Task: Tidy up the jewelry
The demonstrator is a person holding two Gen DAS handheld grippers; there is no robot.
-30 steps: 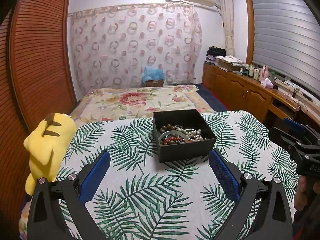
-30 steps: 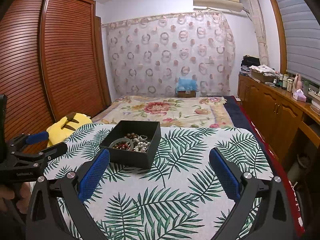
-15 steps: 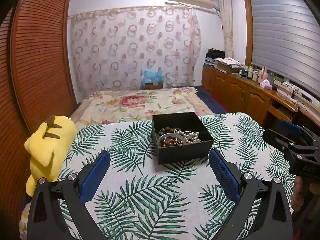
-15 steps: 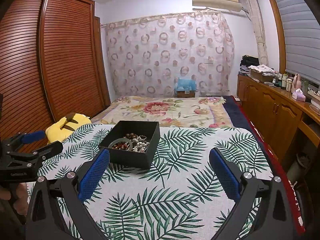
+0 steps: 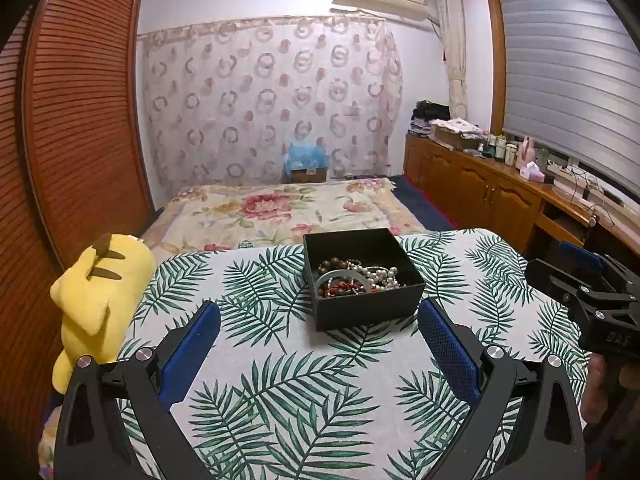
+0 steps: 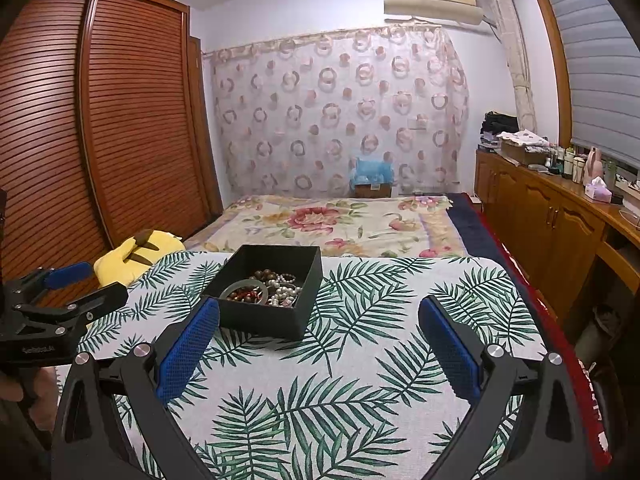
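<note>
An open black box [image 5: 362,308] stands in the middle of the palm-leaf tablecloth [image 5: 280,384]. It holds a tangle of jewelry [image 5: 356,280]: brown beads, white pearls, a red strand and a pale bangle. My left gripper [image 5: 318,308] hovers just short of the box's front wall, open and holding nothing. My right gripper [image 6: 319,302] is open too, with the black box [image 6: 272,300] ahead and slightly left of it. Each gripper shows at the edge of the other's view: the right gripper [image 5: 568,268] and the left gripper [image 6: 72,284].
A yellow plush toy [image 5: 100,284] lies at the table's left edge. Behind the table is a bed with a floral cover [image 5: 280,208]. A slatted wardrobe [image 6: 100,140] stands on the left. Wooden cabinets [image 5: 480,192] with clutter on top run along the right.
Both grippers have drifted slightly, with the views tilting up a little. In the left view the right gripper has edged left and up. The jaws stay open and the box has not moved.
</note>
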